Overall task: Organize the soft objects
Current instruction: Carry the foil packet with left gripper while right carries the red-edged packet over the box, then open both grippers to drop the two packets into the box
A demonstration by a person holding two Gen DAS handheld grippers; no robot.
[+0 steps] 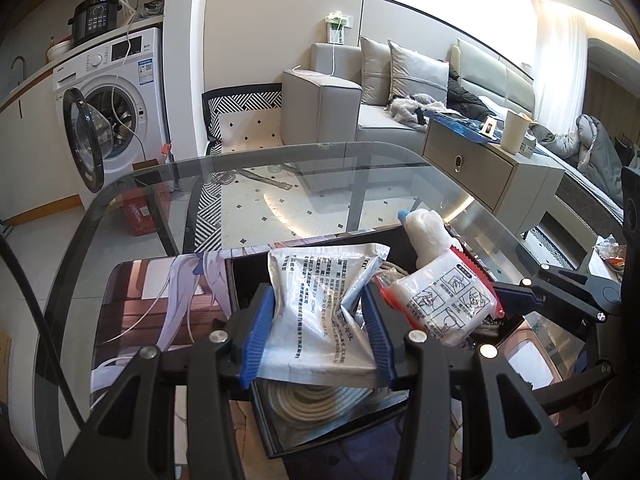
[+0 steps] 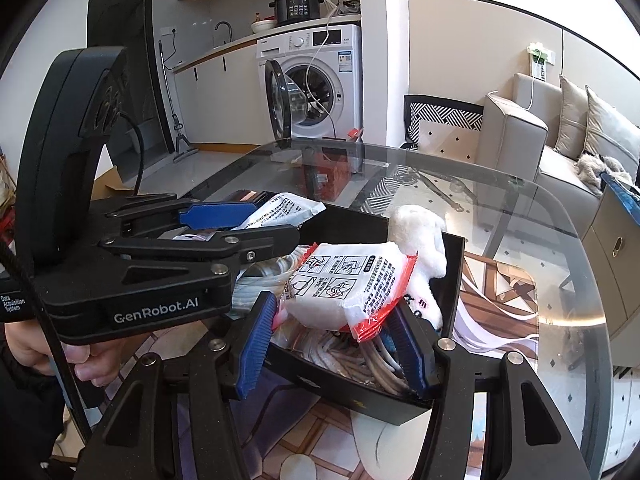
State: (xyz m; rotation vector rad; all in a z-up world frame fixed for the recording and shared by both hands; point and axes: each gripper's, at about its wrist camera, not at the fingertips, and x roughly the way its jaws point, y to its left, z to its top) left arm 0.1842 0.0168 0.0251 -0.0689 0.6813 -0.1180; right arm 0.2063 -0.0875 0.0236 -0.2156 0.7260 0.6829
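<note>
Two packets hang over the black box (image 2: 448, 280) on the glass desk (image 1: 360, 160): my left gripper (image 1: 316, 320) pinches the silver pouch (image 1: 316, 300), my right gripper (image 2: 336, 328) pinches the red-edged pack (image 2: 352, 280). Both grips look shallow, I think; slick film could slip, landing on the cables (image 2: 360, 360) or nudging the plush (image 2: 416, 236) out.

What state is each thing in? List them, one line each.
Left gripper: shut on the silver pouch.
Right gripper: shut on the red-edged white packet.
Black box: open, holding coiled cable.
White plush toy: in the box.
Washing machine: door open.
</note>
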